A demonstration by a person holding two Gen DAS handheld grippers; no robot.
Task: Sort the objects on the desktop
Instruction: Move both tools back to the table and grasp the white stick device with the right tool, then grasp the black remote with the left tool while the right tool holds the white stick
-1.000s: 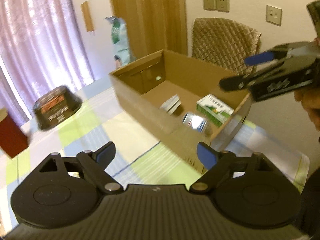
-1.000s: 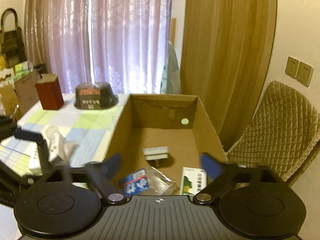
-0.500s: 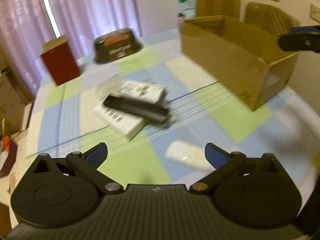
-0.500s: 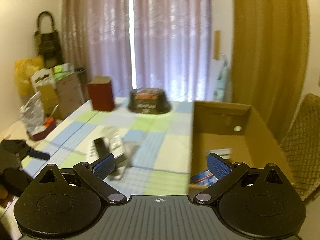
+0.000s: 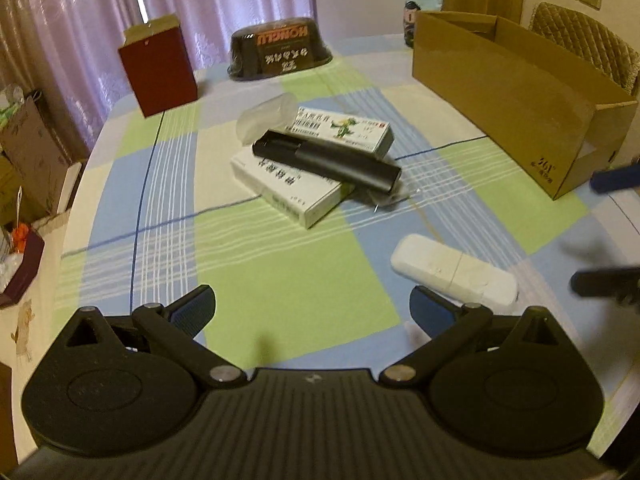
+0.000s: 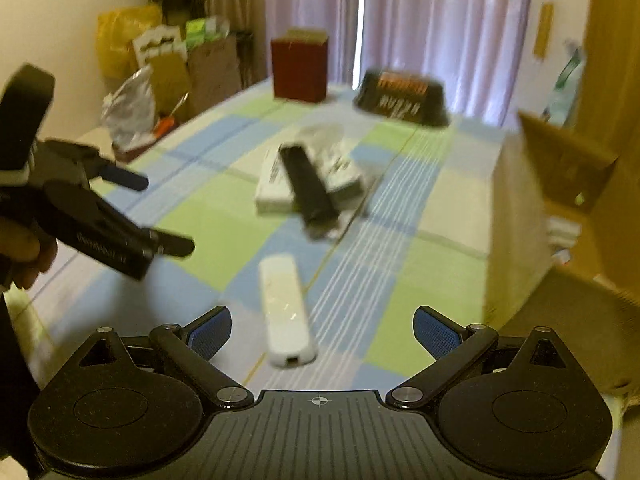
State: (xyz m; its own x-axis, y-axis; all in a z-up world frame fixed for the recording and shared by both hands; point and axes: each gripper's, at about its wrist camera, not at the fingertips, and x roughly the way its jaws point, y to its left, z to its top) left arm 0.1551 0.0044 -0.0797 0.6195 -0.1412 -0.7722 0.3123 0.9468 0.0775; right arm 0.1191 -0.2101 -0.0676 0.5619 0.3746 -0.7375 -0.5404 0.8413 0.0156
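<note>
**Both grippers wide and empty over the checked cloth**

A white remote [image 5: 454, 275] lies flat on the tablecloth [image 5: 280, 280], near the table's front edge and apart from the pile behind it. There a black bar [image 5: 326, 160] rests across two white boxes [image 5: 288, 190], a clear case [image 5: 266, 118] touching them at the back. The cardboard box [image 5: 516, 92] stands open-topped to the right. The left gripper [image 5: 312, 312] is spread wide, holding nothing; the right gripper [image 6: 322, 330] is likewise wide, the remote just ahead between its fingers. A red box [image 5: 158, 68] and a dark tub [image 5: 280, 48] stand by the curtain.
</note>
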